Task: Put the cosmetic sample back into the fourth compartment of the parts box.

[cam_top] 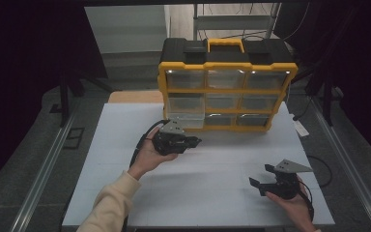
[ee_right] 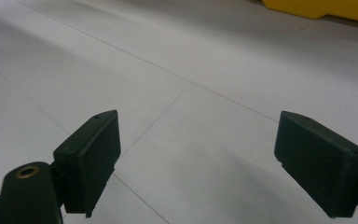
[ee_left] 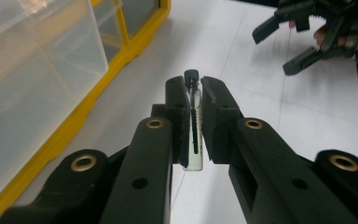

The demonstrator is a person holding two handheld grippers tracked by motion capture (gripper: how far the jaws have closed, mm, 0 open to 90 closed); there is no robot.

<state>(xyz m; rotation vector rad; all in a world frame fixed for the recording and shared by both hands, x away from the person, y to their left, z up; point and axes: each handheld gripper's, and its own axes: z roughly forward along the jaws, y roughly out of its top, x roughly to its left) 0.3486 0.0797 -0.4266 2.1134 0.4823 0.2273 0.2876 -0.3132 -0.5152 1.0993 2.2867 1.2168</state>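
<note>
White table: broad bare surface across the near and middle parts, open to passage from the front edge and both sides.

Yellow-and-black organiser case: stands upright along the far edge, closing off the way forward. One clear drawer, lower left, sticks out over the table and narrows the room before it.

Left gripper: just before that drawer, jaws clamped on a small glass vial; the drawer front is near.

Right gripper: near right corner, jaws wide apart, well apart from the left; bare table lies between them.
</note>
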